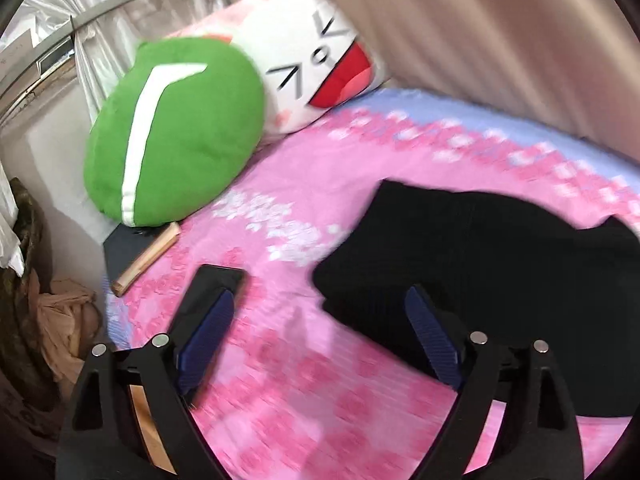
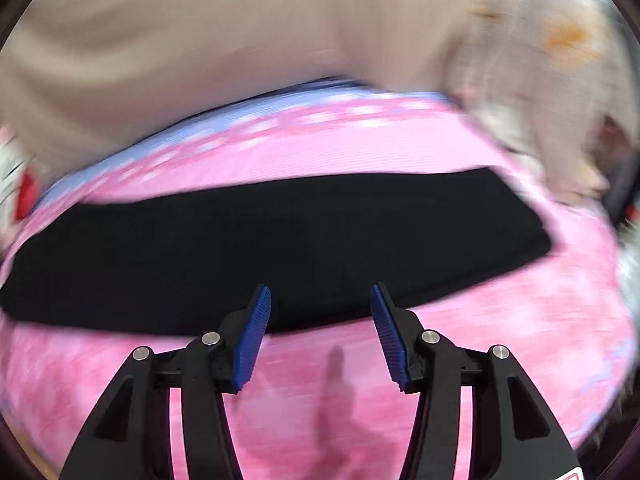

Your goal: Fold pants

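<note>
Your left tongs stood spread wide with nothing between the blue pads, hanging above the pink bedspread. One pad was over bare cover and the other was in front of the near corner of the black pants. Whether that pad touched the cloth was lost in the blur.

Your right tongs were likewise parted and empty, the tips poised at the near long edge of the pants. The pants lay as a long dark band across the bed, flat on the spread and seemingly already doubled leg on leg.

They looked soft, limp and light. A cloth like that should sag and trail from any single point you lift, and stacked layers may slide apart unless you pinch them together. The bedspread under them was soft too, so a deep bite risked catching it as well.

The sensible holds were the corners of one short end, one in each tongs, taking all layers at the hem or waistband where the fabric is thickest.

Beyond the pants, the green cushion and the white face pillow sat at the head of the bed, well apart from the pants. A wooden stick lay just in front of the cushion.
</note>
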